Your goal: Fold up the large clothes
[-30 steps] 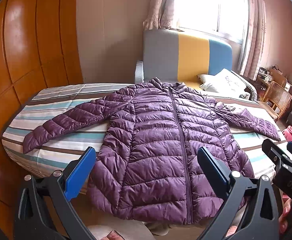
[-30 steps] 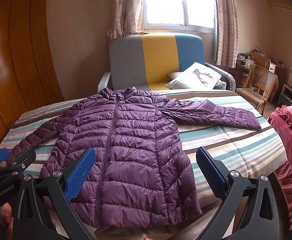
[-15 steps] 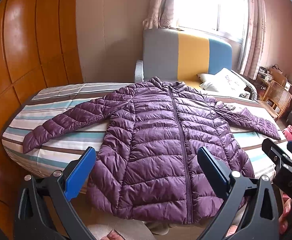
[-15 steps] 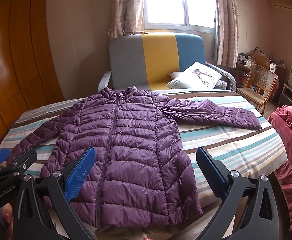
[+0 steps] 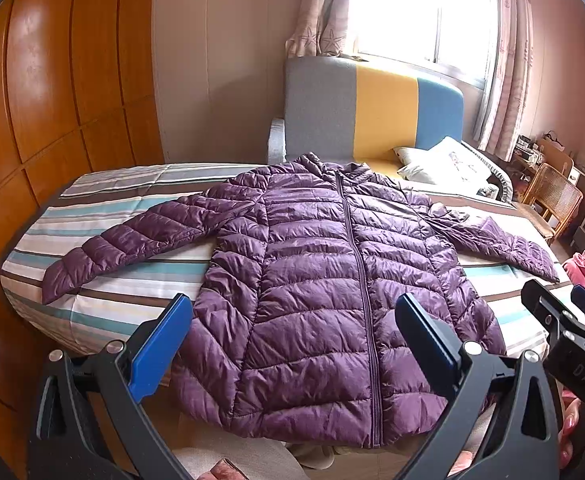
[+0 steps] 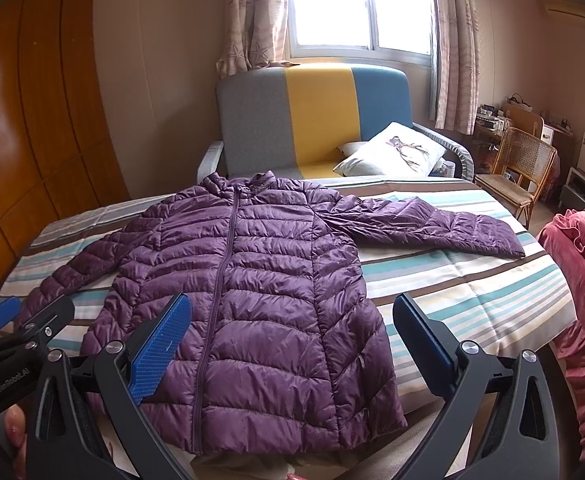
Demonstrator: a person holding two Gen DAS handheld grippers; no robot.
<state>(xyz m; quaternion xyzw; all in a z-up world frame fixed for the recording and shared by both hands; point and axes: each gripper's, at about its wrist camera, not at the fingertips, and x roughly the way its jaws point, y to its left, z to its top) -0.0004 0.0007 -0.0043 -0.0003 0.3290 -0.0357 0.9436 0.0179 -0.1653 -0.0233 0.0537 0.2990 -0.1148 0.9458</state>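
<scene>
The striped bed (image 5: 104, 308) carries the purple puffer jacket (image 5: 316, 288) flat, zipped, sleeves spread left and right, hem overhanging the near edge. Bare bedding flanks both sleeves. Left gripper (image 5: 292, 344) and right gripper (image 6: 292, 344) hover near the hem, both released, jaws spread wide.

Your left gripper's (image 5: 292, 340) handles ran off the bottom edge, and its fingers (image 5: 426, 334) covered part of the jacket's (image 5: 312, 280) hem. Your right gripper (image 6: 292, 340) hid the hem likewise. The clutter on the far desk (image 6: 492, 118) was too small to identify.
</scene>
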